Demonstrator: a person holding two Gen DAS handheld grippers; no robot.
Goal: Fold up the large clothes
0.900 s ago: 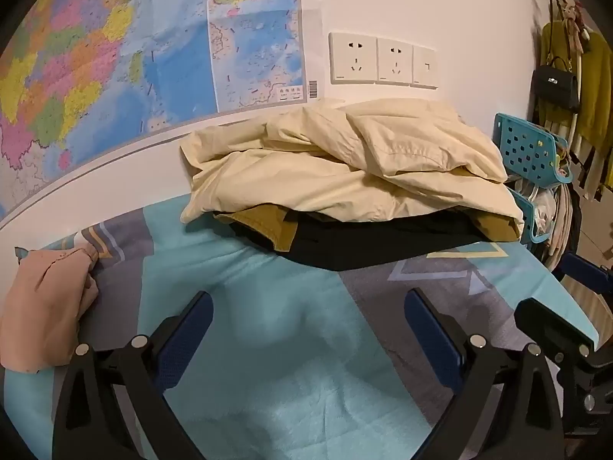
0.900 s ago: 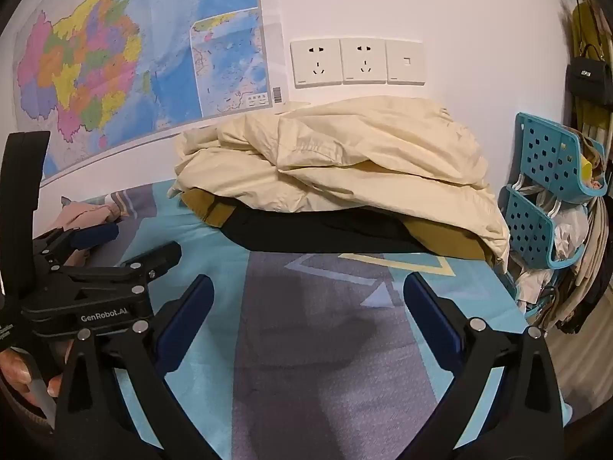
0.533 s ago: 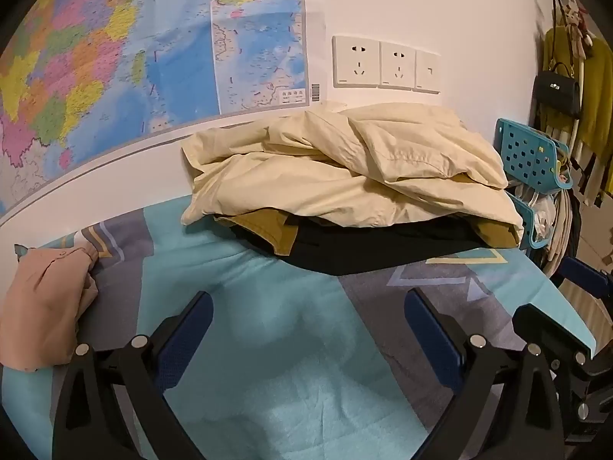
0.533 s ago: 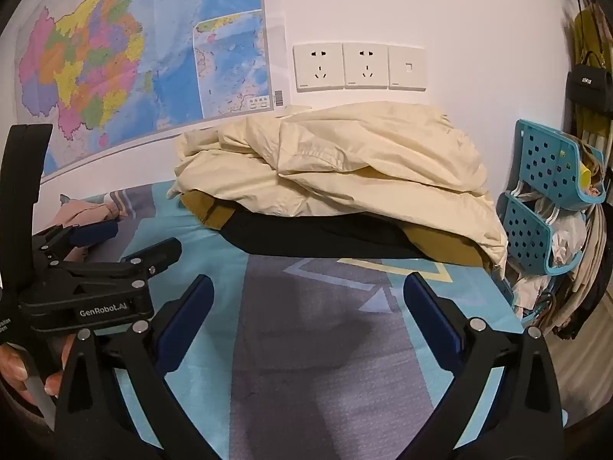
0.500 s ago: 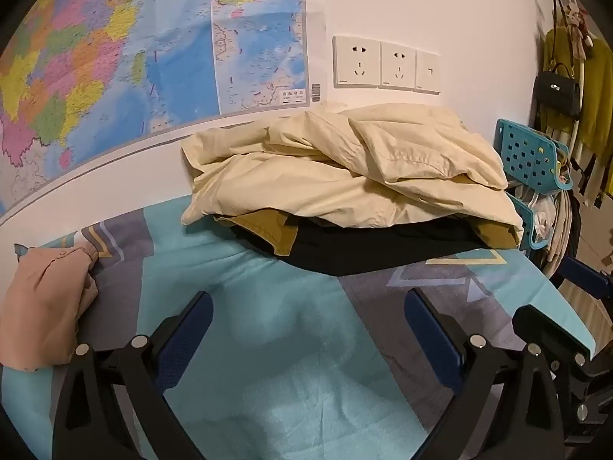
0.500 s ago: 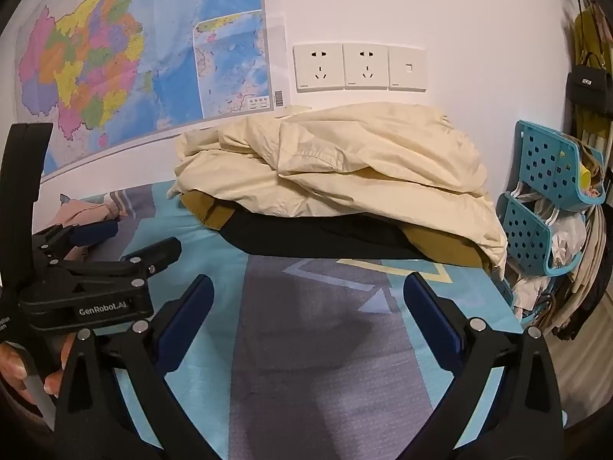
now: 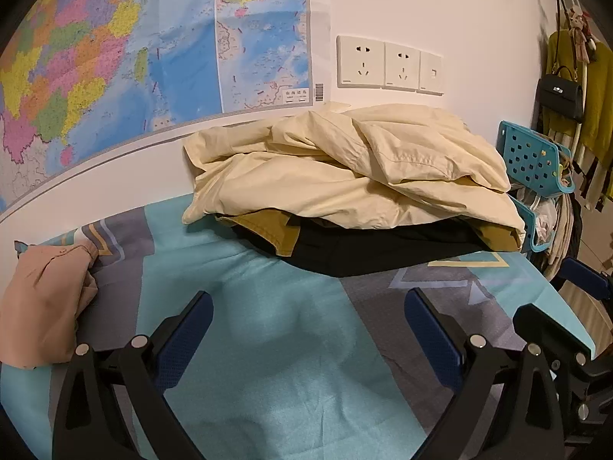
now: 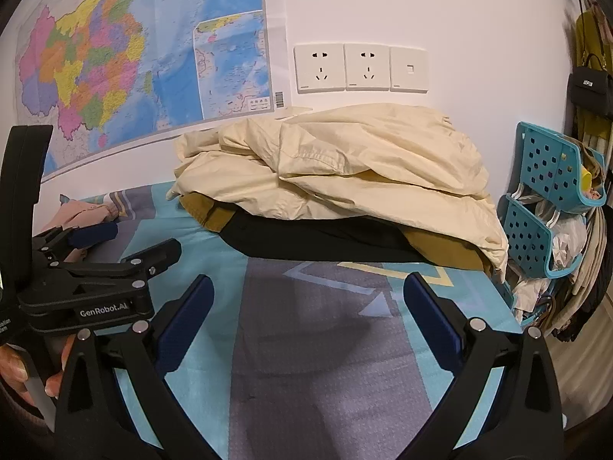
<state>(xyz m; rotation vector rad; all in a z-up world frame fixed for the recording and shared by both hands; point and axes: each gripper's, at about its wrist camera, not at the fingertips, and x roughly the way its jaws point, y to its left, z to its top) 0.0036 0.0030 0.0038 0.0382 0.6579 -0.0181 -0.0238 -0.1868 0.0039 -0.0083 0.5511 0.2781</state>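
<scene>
A pile of clothes lies against the wall on the bed: a crumpled cream garment [image 7: 345, 168] [image 8: 345, 168] on top, a mustard one [image 7: 268, 226] [image 8: 440, 247] under it, a black one [image 7: 364, 249] [image 8: 325, 237] at the bottom. My left gripper [image 7: 306, 329] hovers open over the teal and grey bedsheet [image 7: 249, 306], short of the pile, nothing between its fingers. My right gripper [image 8: 306, 314] is likewise open and empty over the sheet [image 8: 306, 345]. The left gripper's body [image 8: 88, 276] shows at the left of the right wrist view, held by a hand [image 8: 15, 368].
A pink garment [image 7: 42, 299] [image 8: 80, 211] lies bunched at the left of the bed. A map [image 7: 134, 57] and wall sockets [image 7: 387, 65] hang behind the pile. Blue perforated bins [image 8: 544, 199] and hanging bags [image 7: 559, 92] stand past the bed's right edge.
Both views have shifted slightly, with the pile sitting a little lower and farther than before. Both grippers stay wide open and empty.
</scene>
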